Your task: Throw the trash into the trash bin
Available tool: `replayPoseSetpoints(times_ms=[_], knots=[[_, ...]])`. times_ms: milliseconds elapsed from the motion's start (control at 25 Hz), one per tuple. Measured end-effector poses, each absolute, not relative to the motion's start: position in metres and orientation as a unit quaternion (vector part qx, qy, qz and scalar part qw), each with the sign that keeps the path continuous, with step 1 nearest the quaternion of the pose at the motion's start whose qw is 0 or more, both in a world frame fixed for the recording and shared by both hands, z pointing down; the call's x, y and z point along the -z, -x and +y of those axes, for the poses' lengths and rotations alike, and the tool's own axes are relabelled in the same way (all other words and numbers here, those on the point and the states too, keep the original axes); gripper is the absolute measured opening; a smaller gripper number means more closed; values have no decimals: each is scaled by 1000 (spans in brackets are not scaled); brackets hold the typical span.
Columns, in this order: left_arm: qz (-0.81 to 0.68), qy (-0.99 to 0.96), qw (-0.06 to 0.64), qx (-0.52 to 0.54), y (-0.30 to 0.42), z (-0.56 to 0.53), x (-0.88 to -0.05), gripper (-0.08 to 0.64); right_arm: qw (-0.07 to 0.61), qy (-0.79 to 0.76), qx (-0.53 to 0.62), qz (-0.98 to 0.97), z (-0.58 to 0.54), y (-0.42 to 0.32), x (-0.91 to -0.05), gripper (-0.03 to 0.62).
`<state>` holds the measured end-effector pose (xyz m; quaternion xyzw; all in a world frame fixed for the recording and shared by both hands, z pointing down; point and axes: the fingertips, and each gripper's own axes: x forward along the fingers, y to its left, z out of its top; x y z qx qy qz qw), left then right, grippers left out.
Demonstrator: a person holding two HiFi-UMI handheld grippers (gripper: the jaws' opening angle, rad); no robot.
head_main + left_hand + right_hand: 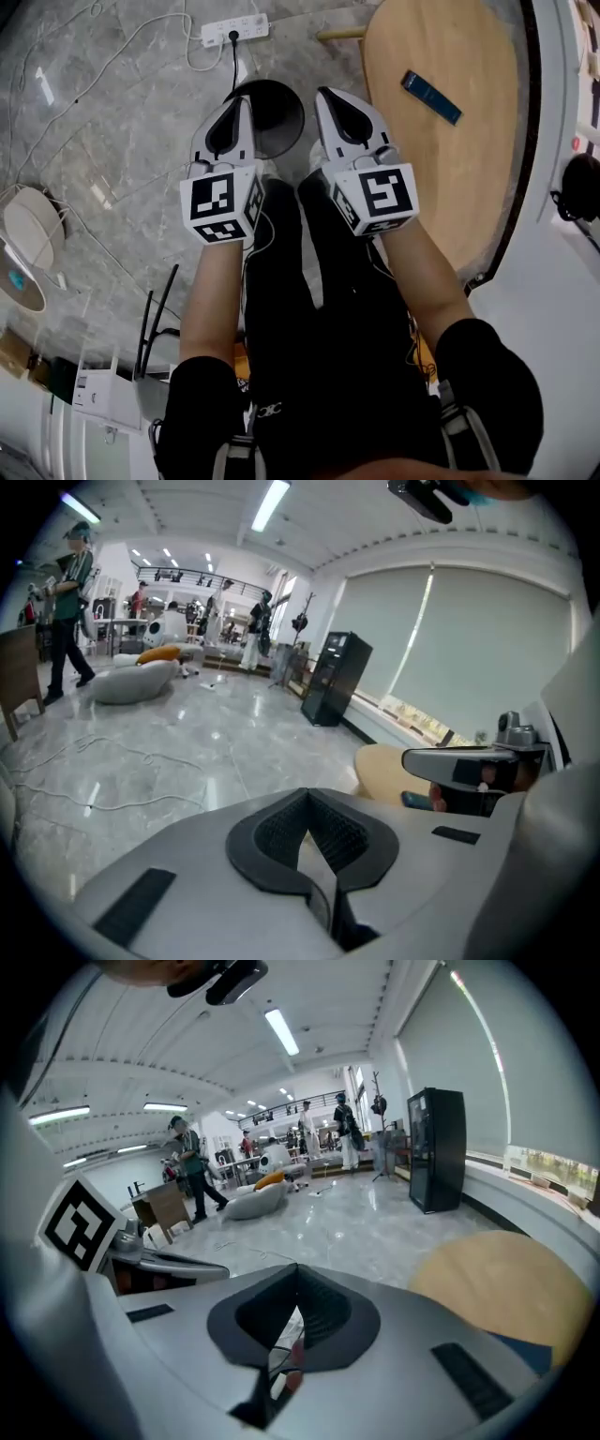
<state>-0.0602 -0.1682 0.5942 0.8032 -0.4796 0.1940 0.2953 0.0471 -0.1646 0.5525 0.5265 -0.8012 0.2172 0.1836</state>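
Note:
In the head view both grippers are held up side by side in front of the person. The left gripper [246,101] and the right gripper [324,94] hang above a black round trash bin [277,117] on the floor, which they partly hide. The left gripper [309,803] has its dark pads closed together with nothing between them. The right gripper [296,1271] is shut too, and only floor shows through the slit under its pads. No trash is in view. Each gripper also appears in the other's view: the right gripper [469,766] and the left gripper [169,1265].
A round wooden table [469,169] stands at the right with a blue flat object [431,97] on it. A white power strip [234,30] and loose cables lie on the grey marble floor. A black cabinet [333,677] and people stand far off.

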Motion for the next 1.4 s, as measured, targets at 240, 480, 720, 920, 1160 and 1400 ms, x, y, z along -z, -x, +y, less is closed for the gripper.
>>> replayPoseSetpoints(times_ms=[240, 480, 720, 920, 1160, 1400], knots=[[-414, -845, 286, -179, -53, -156, -550, 12, 192, -573, -209, -769, -148, -161, -510, 12], [-356, -869, 278, -202, -159, -134, -539, 12, 314, -509, -174, -782, -115, -251, -526, 12], [-328, -877, 267, -230, -216, -122, -547, 12, 420, -390, -162, -803, -92, -304, -571, 189], [-328, -872, 265, -250, -234, -125, -559, 12, 454, -345, -165, -805, -99, -328, -603, 217], [-337, -860, 270, -272, -228, -130, -582, 12, 497, -284, -182, -799, -107, -329, -654, 240], [-344, -849, 283, -283, -223, -129, -599, 11, 550, -236, -175, -782, -108, -325, -694, 245]])
